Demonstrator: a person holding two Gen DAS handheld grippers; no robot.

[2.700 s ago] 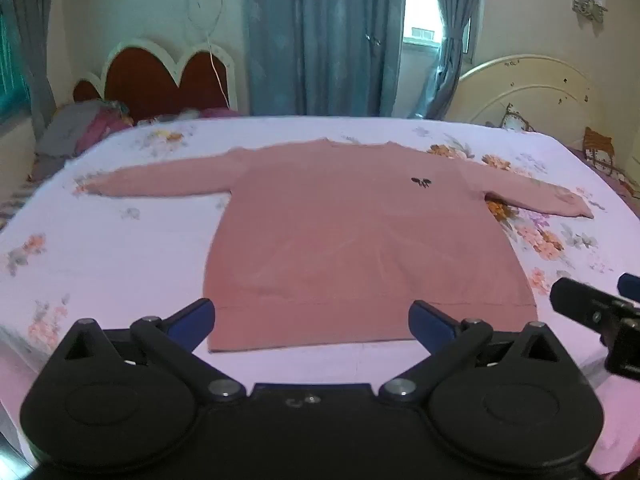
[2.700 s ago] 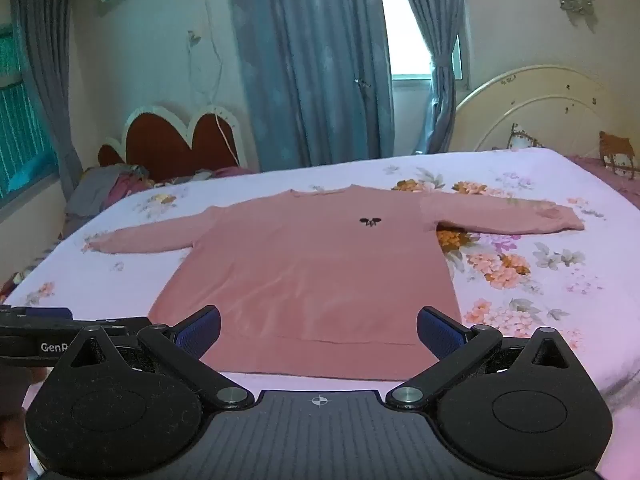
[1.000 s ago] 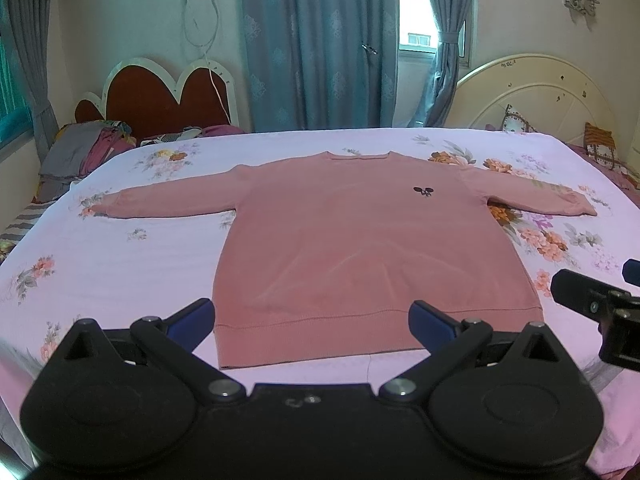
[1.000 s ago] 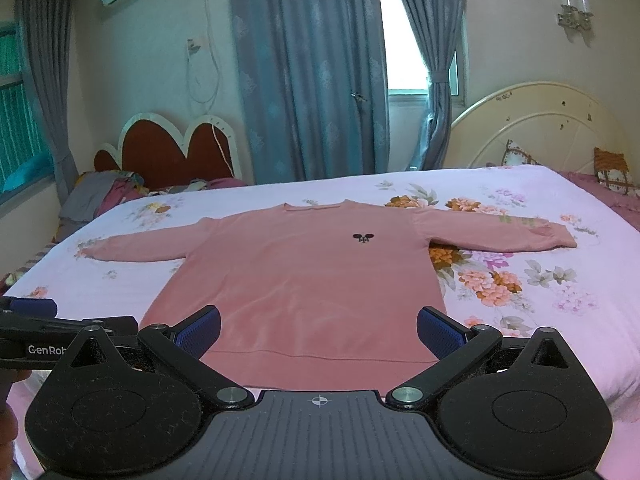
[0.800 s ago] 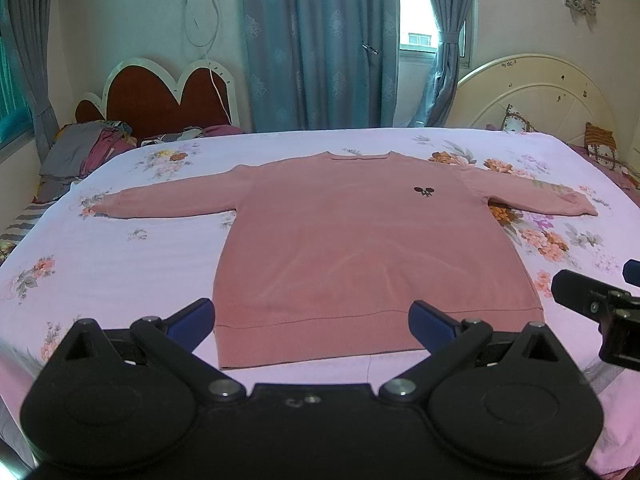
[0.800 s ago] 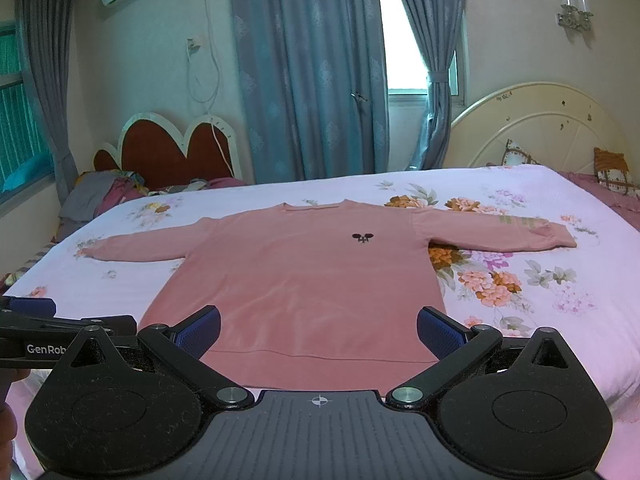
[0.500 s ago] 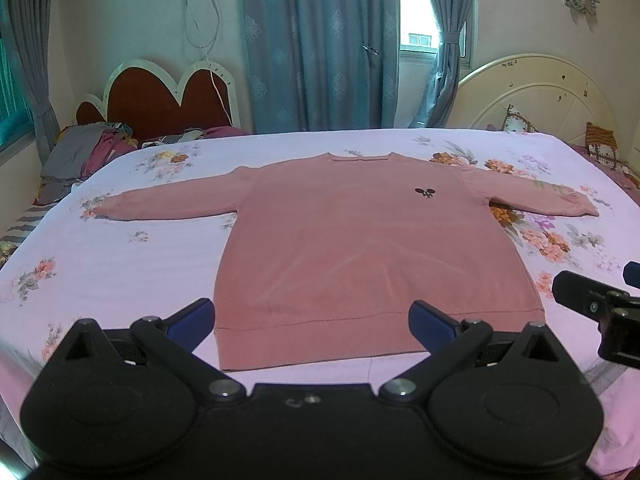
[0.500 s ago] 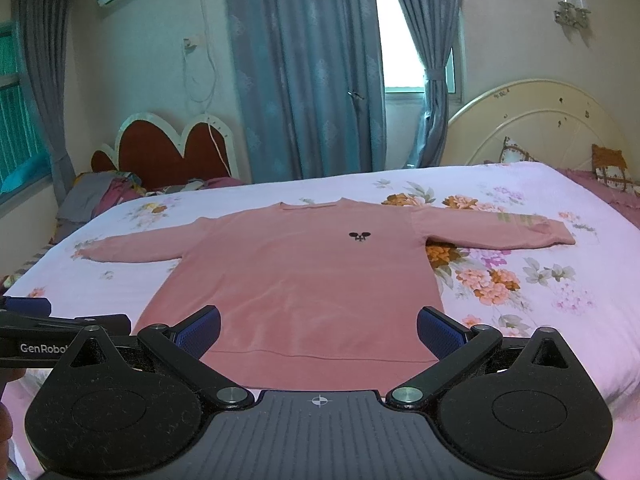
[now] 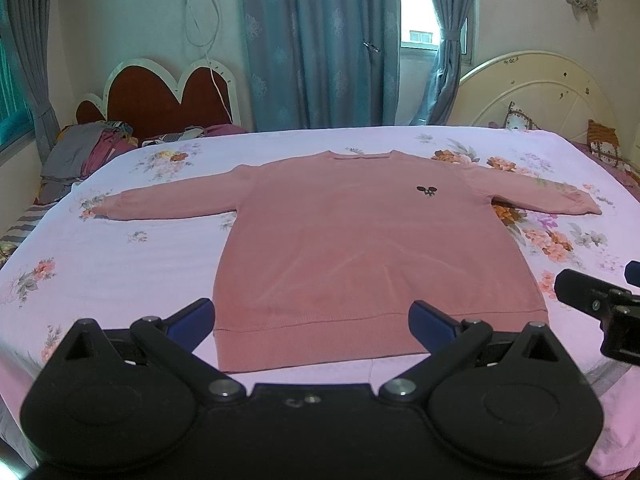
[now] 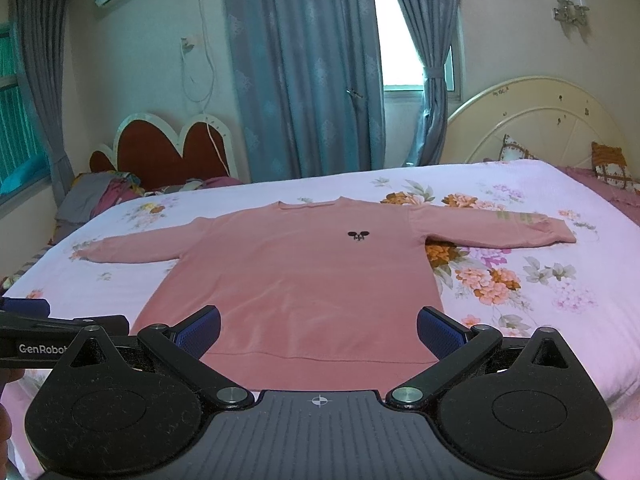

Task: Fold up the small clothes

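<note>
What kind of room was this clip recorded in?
Most likely a home bedroom. A pink sweater lies flat on a bed with a floral sheet, a cream headboard stands at one end, and long blue curtains hang at the window.

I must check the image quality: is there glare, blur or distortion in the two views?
Left wrist view: the window is overexposed, the fisheye bends the bed edges, and the pink sweater is sharp. Right wrist view: the same bright window glare, dark rounded corners, and the wall lamp near the edge looks smeared.
</note>
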